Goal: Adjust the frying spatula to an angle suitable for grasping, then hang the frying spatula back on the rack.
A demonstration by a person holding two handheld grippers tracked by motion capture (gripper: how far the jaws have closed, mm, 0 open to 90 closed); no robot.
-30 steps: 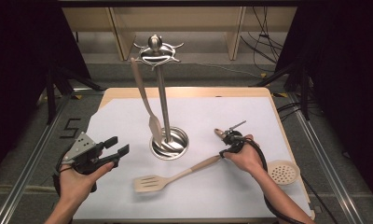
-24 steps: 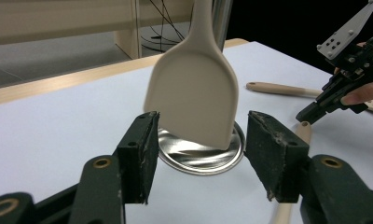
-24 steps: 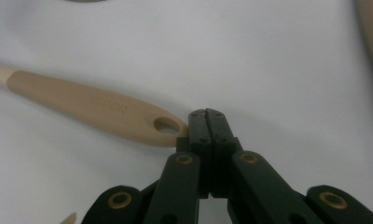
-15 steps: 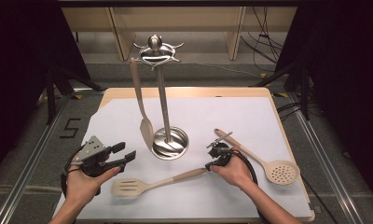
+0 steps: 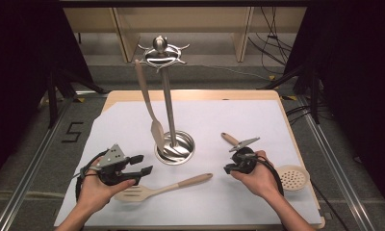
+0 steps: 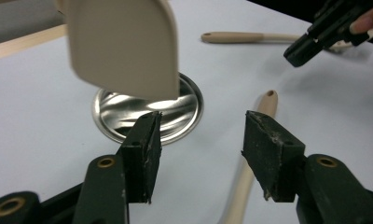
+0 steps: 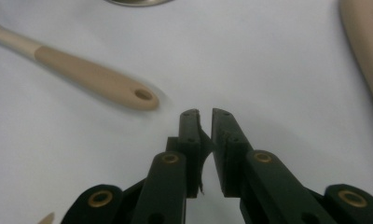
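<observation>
Left gripper: jaws apart, gripping nothing, just above the blade of the slotted spatula. Spatula flat on the white sheet, blade left, handle right, slightly away. Right gripper: jaws just been opening, narrow gap, empty. Floor mark "5".

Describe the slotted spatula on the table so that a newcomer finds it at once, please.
Start at the steel utensil stand on the white sheet. In front of its round base lies the slotted spatula. Unlike the hanging spatula and the round skimmer, it lies flat with slits in its head.
</observation>
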